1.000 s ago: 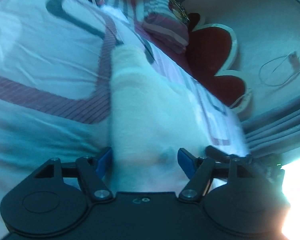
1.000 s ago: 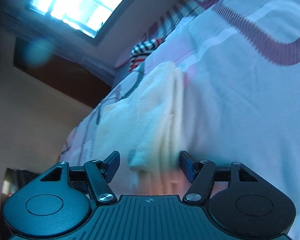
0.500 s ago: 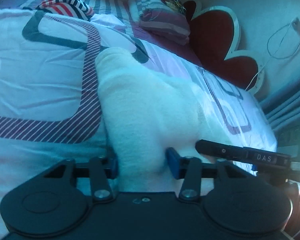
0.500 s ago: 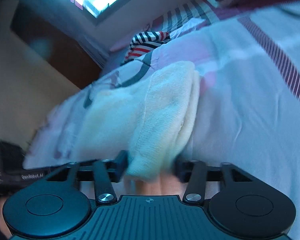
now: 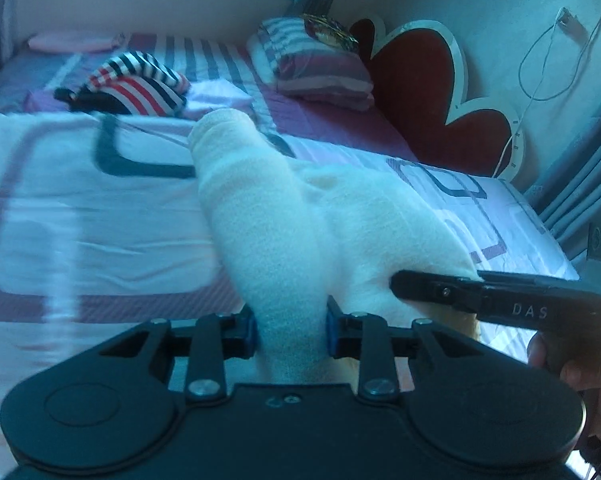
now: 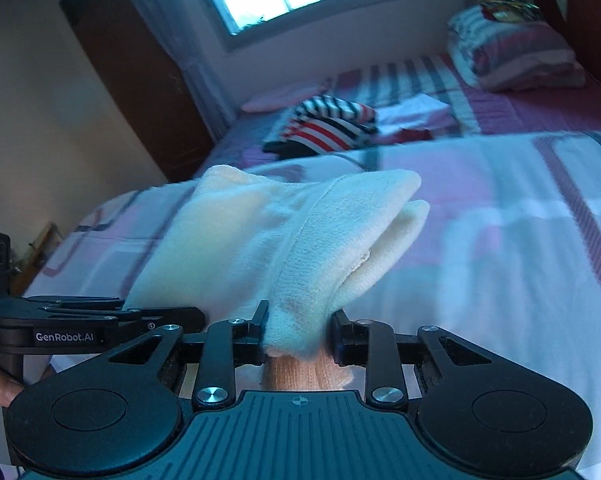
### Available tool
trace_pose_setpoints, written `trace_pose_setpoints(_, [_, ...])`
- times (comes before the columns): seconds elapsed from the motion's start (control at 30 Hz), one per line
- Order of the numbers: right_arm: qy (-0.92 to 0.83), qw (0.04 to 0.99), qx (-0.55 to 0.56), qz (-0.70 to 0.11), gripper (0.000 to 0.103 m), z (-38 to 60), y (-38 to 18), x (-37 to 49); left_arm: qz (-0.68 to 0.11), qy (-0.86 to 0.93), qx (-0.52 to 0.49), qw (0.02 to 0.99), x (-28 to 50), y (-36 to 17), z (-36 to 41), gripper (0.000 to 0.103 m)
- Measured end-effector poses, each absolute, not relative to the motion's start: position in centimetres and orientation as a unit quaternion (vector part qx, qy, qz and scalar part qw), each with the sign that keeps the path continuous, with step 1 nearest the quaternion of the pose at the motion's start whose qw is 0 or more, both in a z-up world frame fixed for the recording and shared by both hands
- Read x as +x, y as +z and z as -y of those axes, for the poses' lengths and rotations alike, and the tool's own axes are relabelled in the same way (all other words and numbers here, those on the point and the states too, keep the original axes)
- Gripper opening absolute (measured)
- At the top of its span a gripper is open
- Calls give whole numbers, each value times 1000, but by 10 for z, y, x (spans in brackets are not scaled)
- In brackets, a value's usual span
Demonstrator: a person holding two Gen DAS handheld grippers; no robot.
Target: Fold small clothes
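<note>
A small cream knit garment point(image 5: 268, 216) lies on the bed, bunched into thick folds. My left gripper point(image 5: 288, 330) is shut on its near edge, the cloth squeezed between the blue pads. My right gripper point(image 6: 300, 332) is shut on another part of the near edge of the same garment point(image 6: 300, 232), which rises from the jaws in a layered fold. The right gripper also shows in the left wrist view point(image 5: 480, 292), at the garment's right side. The left gripper shows in the right wrist view point(image 6: 100, 316), at the lower left.
The bed has a white and purple patterned cover point(image 5: 80, 216). A striped red, white and black garment point(image 5: 140, 84) lies further back. A striped pillow point(image 5: 312, 60) rests against a red headboard point(image 5: 432, 92). Grey curtains point(image 5: 580, 160) hang at the right. A dark wardrobe point(image 6: 132, 80) stands beside the window.
Both grippers have closed on the cream garment's near edge and lifted it. Both views have tilted up from the bed, showing more of the room.
</note>
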State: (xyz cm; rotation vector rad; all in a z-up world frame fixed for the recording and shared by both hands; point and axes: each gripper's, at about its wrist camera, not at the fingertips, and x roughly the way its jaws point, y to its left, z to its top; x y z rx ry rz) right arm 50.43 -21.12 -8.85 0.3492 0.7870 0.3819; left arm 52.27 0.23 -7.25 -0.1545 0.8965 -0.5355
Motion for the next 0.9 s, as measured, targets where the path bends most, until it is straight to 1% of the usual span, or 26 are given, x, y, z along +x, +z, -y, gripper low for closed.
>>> trace_pose_setpoints(0.13, [211,889,174,-367,28,153,-80,509,-427,-234,-66,871,513,-62,-54,29])
trace_pose_setpoints(0.27, [236,880,193,-366,28,88,-85,516,-434,-208,-66,874,503,-61,-112,29])
trace_pose_setpoints(0.4, [259,863,210,-380,28,29,-100,518,-449,-185,-71,872,487,-70,-166,29])
trace_pose_setpoints(0.5, [271,853,207,-396,29,-5,-115,518,-463,-181,-92,863,478,-87,-197,31])
trace_pose_setpoints(0.53, [268,851,207,-402,29,-10,-122,518,-466,-178,-100,861,476,-95,-205,34])
trace_pose_setpoints(0.6, [247,850,214,-414,29,-13,-137,520,-466,-175,-124,859,473,-112,-221,47])
trace_pose_setpoints(0.63, [240,847,225,-418,29,-10,-144,521,-458,-173,-137,861,471,-118,-228,60])
trace_pose_setpoints(0.67, [232,844,240,-421,29,-6,-151,521,-452,-173,-150,862,468,-124,-235,63])
trace_pose_setpoints(0.77, [219,846,254,-415,29,1,-157,518,-435,-175,-173,866,462,-129,-244,63])
trace_pose_setpoints(0.9, [205,846,264,-415,31,2,-156,516,-429,-165,-142,877,454,-124,-238,64])
